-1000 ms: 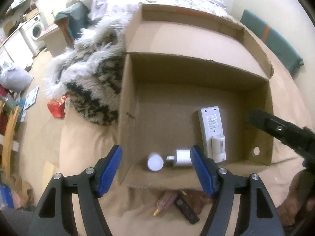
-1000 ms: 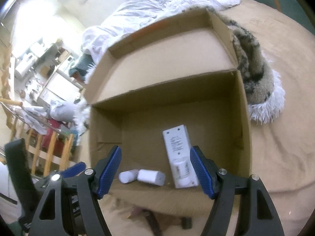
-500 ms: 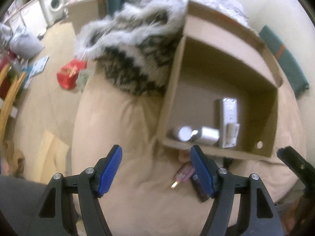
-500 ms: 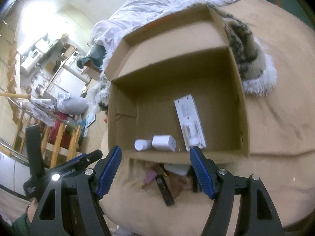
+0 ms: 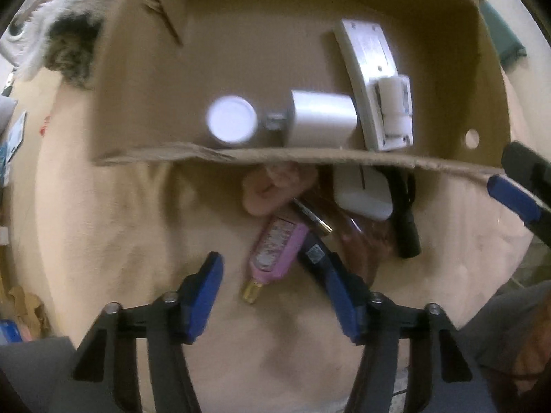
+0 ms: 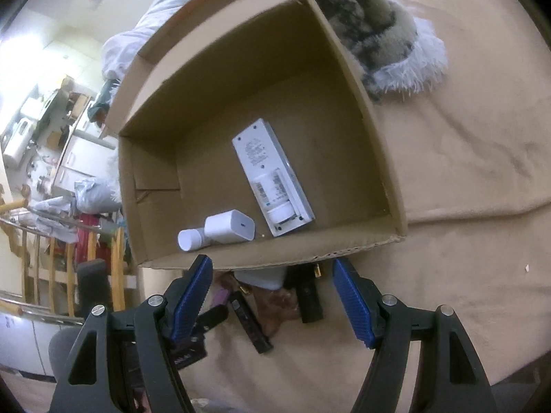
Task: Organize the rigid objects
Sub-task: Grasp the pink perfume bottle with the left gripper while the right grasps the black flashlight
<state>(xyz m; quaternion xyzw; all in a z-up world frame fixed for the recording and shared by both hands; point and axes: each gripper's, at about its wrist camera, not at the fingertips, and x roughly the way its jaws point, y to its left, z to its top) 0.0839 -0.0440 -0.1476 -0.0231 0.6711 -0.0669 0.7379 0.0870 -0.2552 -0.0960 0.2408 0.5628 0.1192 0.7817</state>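
An open cardboard box [image 5: 310,156] [image 6: 344,79] lies on a beige bed cover. Inside it are a white remote [image 5: 372,69] [image 6: 272,179], a white charger cube [image 5: 322,118] [image 6: 229,230] and a small white bottle [image 5: 232,122] [image 6: 189,239]. In front of the box lies a pile: a pink bottle [image 5: 275,244], a white mouse [image 5: 363,192], a black cylinder [image 5: 406,227] [image 6: 310,301] and a thin black device [image 6: 249,323]. My left gripper [image 5: 275,296] is open and empty, just short of the pink bottle. My right gripper [image 6: 272,304] is open and empty above the pile.
A furry grey-and-white blanket [image 6: 378,34] lies beside the box's far right corner. A white duvet [image 6: 155,27] lies behind the box. Wooden rails and clutter [image 6: 51,241] stand off the bed at left. Bare beige cover [image 6: 465,172] spreads to the right.
My left gripper has swung back and dropped low, close to the pile in front of the box. My right gripper has drawn back from over the box toward the pile.
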